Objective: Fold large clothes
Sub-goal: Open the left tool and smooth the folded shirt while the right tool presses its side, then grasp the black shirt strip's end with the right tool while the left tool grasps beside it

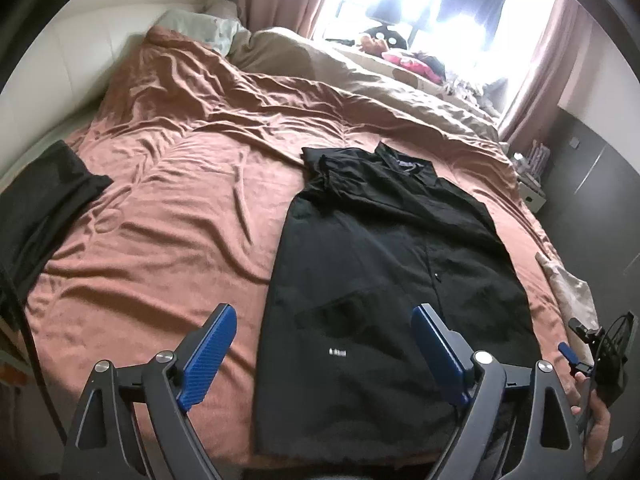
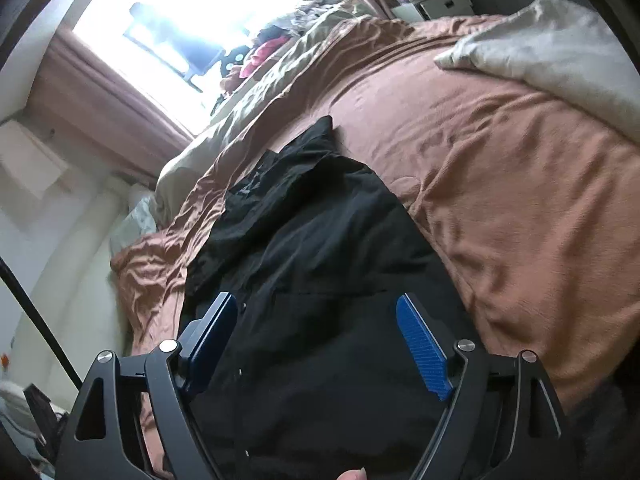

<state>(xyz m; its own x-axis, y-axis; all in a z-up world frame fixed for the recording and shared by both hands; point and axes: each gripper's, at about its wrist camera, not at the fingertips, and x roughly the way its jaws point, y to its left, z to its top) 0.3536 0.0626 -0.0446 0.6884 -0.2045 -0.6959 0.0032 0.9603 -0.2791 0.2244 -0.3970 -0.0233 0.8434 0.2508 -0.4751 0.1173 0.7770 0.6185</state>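
Observation:
A large black jacket (image 1: 392, 240) lies flat on the brown bed cover (image 1: 180, 200), collar at the far end, with a sleeve folded in over its upper left. My left gripper (image 1: 323, 314) hovers open above the jacket's near hem, with nothing between its blue pads. In the right wrist view the same jacket (image 2: 320, 240) runs away from the camera. My right gripper (image 2: 316, 300) is open above it and holds nothing. At the right edge of the left wrist view a hand holds the right gripper, and one of its blue fingers (image 1: 569, 353) shows.
A second dark garment (image 1: 44, 208) lies on the bed's left edge. A beige duvet (image 1: 360, 68) and pillows are bunched along the far side under the bright window. A beige cloth (image 2: 560, 52) lies at the right. A white nightstand (image 1: 532, 196) stands past the bed.

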